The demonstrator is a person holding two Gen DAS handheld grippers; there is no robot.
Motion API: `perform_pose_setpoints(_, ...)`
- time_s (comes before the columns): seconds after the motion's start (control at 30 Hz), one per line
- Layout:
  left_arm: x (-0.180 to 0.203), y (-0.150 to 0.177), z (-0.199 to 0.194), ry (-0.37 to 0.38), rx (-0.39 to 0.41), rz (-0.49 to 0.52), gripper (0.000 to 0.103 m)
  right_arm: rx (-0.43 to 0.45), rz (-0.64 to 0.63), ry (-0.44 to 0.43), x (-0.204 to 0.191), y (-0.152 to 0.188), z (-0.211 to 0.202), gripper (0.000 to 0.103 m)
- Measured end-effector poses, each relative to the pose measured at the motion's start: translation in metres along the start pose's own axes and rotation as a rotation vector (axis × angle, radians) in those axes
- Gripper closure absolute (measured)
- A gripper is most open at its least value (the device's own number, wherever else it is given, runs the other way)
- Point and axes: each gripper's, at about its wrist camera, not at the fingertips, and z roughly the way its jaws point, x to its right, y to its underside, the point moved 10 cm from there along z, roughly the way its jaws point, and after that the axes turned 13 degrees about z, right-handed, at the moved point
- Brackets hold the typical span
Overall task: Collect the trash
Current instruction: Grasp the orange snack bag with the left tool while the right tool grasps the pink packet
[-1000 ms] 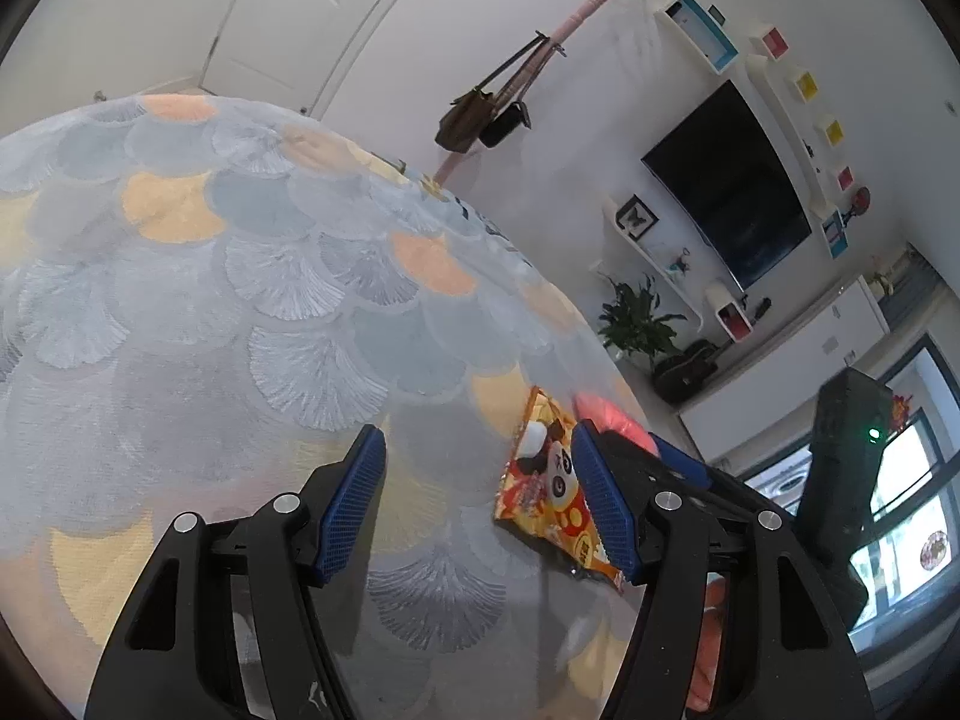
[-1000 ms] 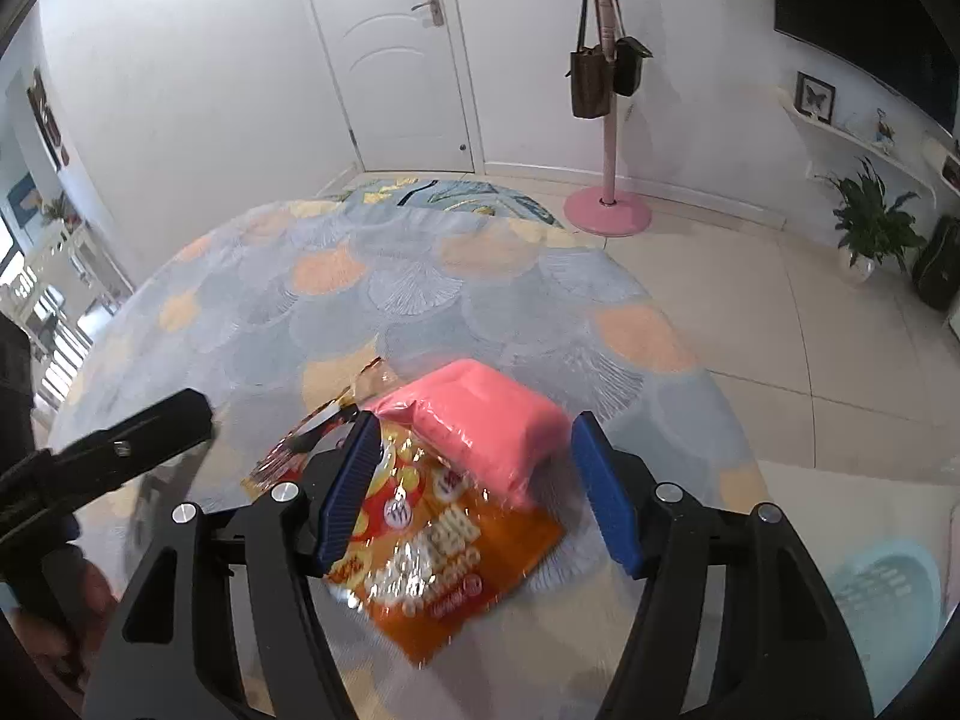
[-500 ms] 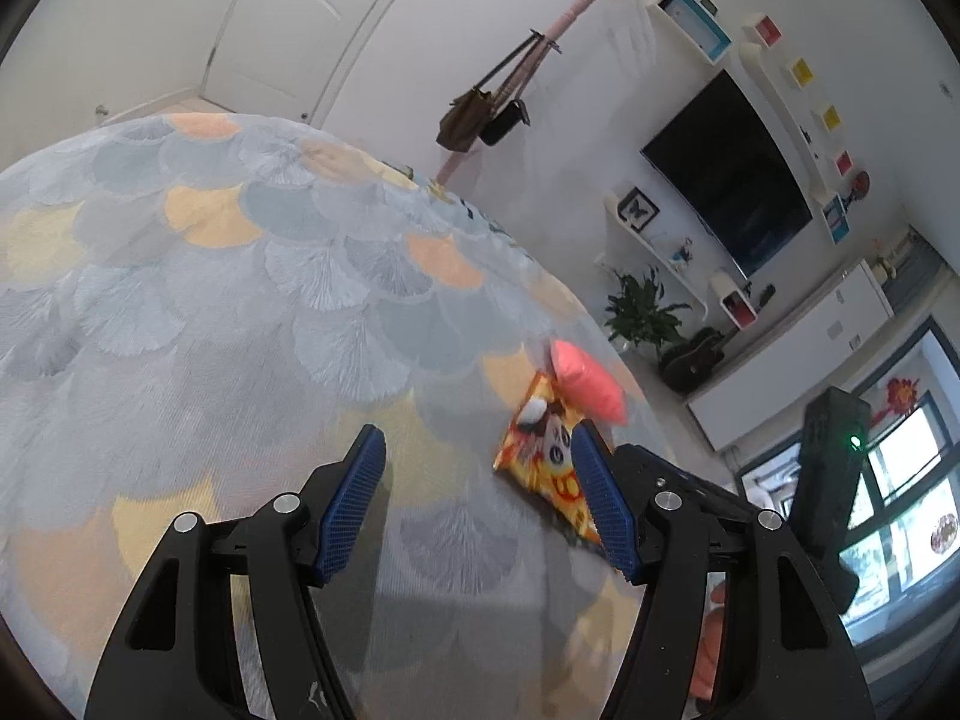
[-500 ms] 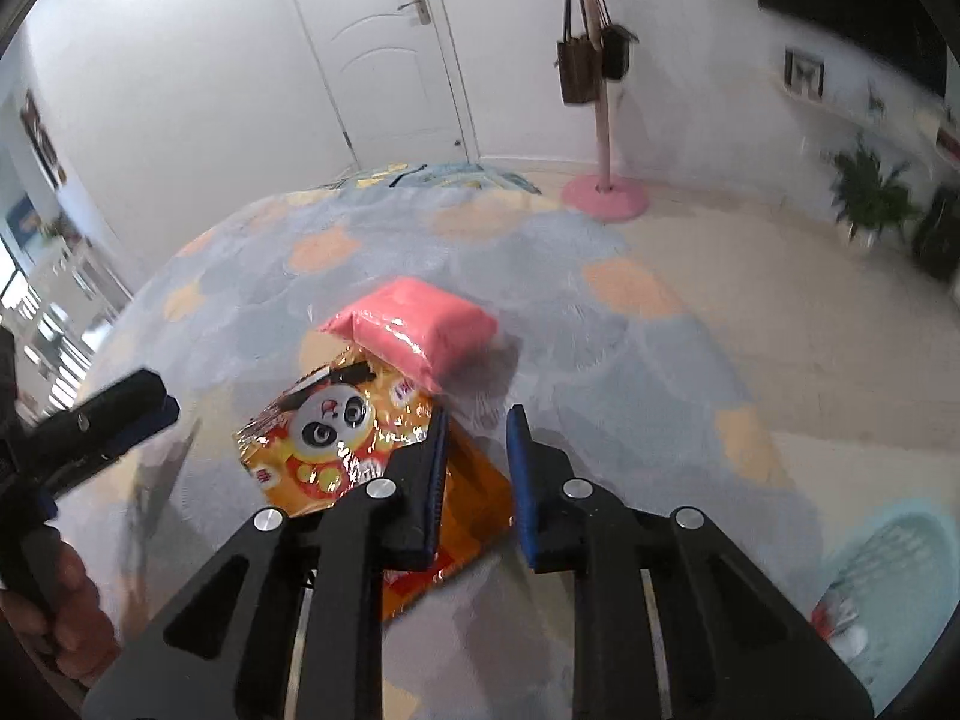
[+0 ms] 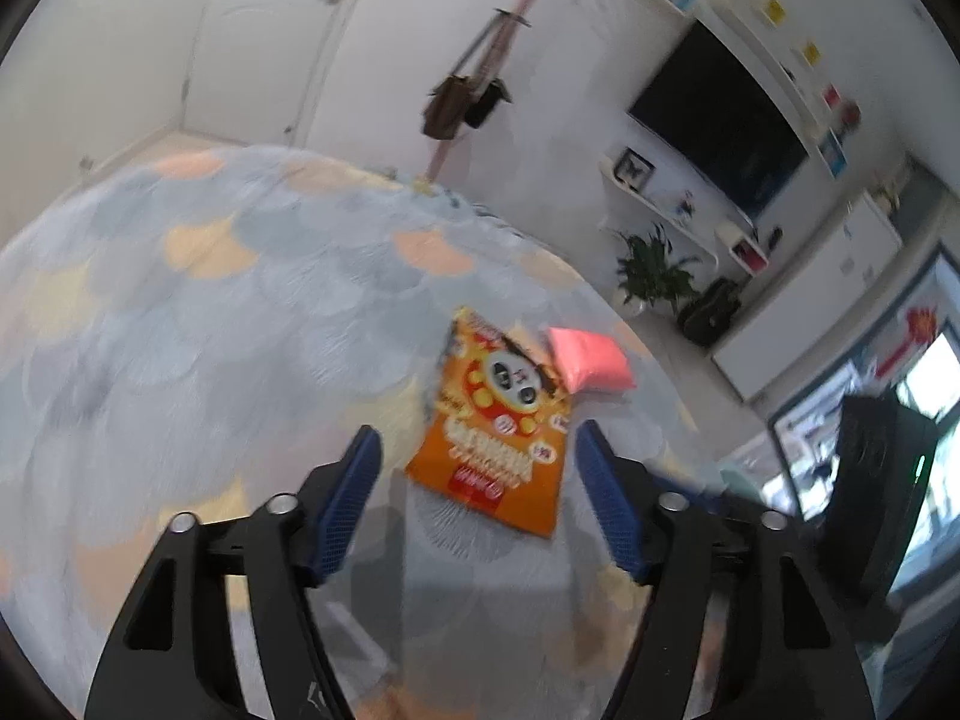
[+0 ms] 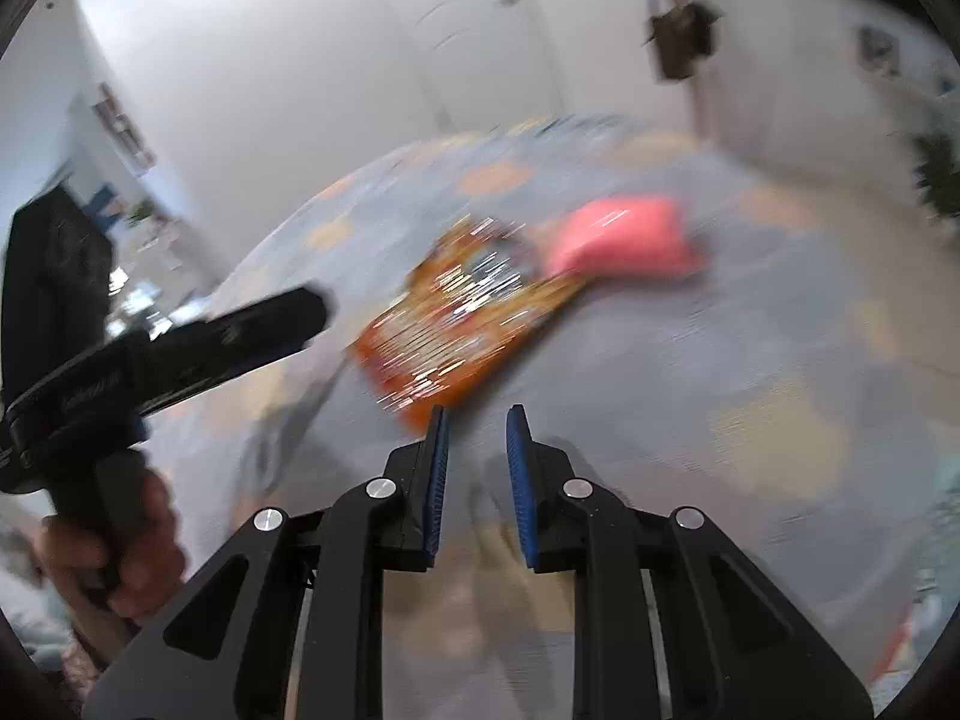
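Note:
An orange snack wrapper [image 5: 498, 432] with a panda print lies flat on the scalloped rug [image 5: 210, 360]. A pink packet [image 5: 591, 357] rests against its far corner. My left gripper [image 5: 477, 435] hovers just short of the wrapper, its jaws opening with nothing between them. In the right wrist view the picture is blurred. My right gripper [image 6: 478, 413] stands just short of the wrapper [image 6: 462, 312], its jaws a narrow gap apart and empty. The pink packet [image 6: 618, 237] lies beyond. A hand [image 6: 120, 552] holds the left gripper's handle at the left.
The rug's far edge meets pale floor tiles. A pink coat stand with hanging bags [image 5: 462, 102] stands by the wall, next to a white door [image 5: 264, 30]. A potted plant [image 5: 651, 270] and a wall-mounted TV [image 5: 714, 120] are at the right.
The right gripper's jaws closed from wide to a narrow gap, then drew back off the wrapper. The left gripper rolled and rose a little; the wrapper now sits centred ahead of its wider jaws.

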Motion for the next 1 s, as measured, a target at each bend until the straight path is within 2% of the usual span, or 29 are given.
perform_pose_setpoints(0.07, 0.004, -0.004, 0.011, -0.028, -0.02, 0.039, 0.032, 0.02, 0.038, 0.02, 0.01, -0.014, -0.005, 0.077)
perform_pose_setpoints(0.1, 0.002, -0.007, 0.018, -0.052, -0.026, 0.059, 0.032, 0.041, 0.063, 0.026, 0.014, -0.024, -0.007, 0.063)
perform_pose_setpoints(0.13, 0.002, -0.009, 0.024, -0.057, -0.035, 0.072, 0.032, 0.058, 0.074, 0.036, 0.015, -0.029, -0.008, 0.043)
perform_pose_setpoints(0.17, 0.004, -0.007, 0.035, -0.046, -0.065, 0.089, 0.032, 0.073, 0.076, 0.044, 0.017, -0.035, -0.009, 0.039)
perform_pose_setpoints(0.23, 0.005, -0.003, 0.047, -0.05, -0.104, 0.116, 0.031, 0.088, 0.083, 0.049, 0.018, -0.046, -0.006, 0.037)
perform_pose_setpoints(0.27, 0.007, -0.004, 0.048, -0.07, -0.091, 0.15, 0.03, 0.095, 0.092, 0.054, 0.019, -0.052, -0.002, 0.035)
perform_pose_setpoints(0.33, 0.012, -0.002, 0.054, -0.102, -0.101, 0.213, 0.023, 0.11, 0.111, 0.081, 0.023, -0.062, 0.008, 0.025)
perform_pose_setpoints(0.47, 0.019, 0.004, 0.056, -0.14, -0.114, 0.281, 0.021, 0.076, 0.127, 0.095, 0.025, -0.067, 0.031, 0.025)
perform_pose_setpoints(0.63, 0.018, 0.004, 0.054, -0.092, -0.101, 0.264, 0.019, 0.052, 0.122, 0.103, 0.022, -0.063, 0.056, 0.026)
perform_pose_setpoints(0.67, 0.018, 0.004, 0.054, -0.085, -0.1, 0.264, 0.019, 0.056, 0.113, 0.113, 0.021, -0.063, 0.055, 0.028)
perform_pose_setpoints(0.77, 0.021, 0.006, 0.054, -0.089, -0.102, 0.272, 0.019, 0.051, 0.094, 0.133, 0.02, -0.063, 0.058, 0.046)
perform_pose_setpoints(0.8, 0.022, 0.007, 0.054, -0.094, -0.105, 0.278, 0.019, 0.055, 0.076, 0.151, 0.02, -0.062, 0.057, 0.056)
perform_pose_setpoints(1.0, 0.026, 0.008, 0.056, -0.139, -0.13, 0.324, 0.019, 0.097, 0.101, 0.121, 0.028, -0.056, 0.034, 0.059)
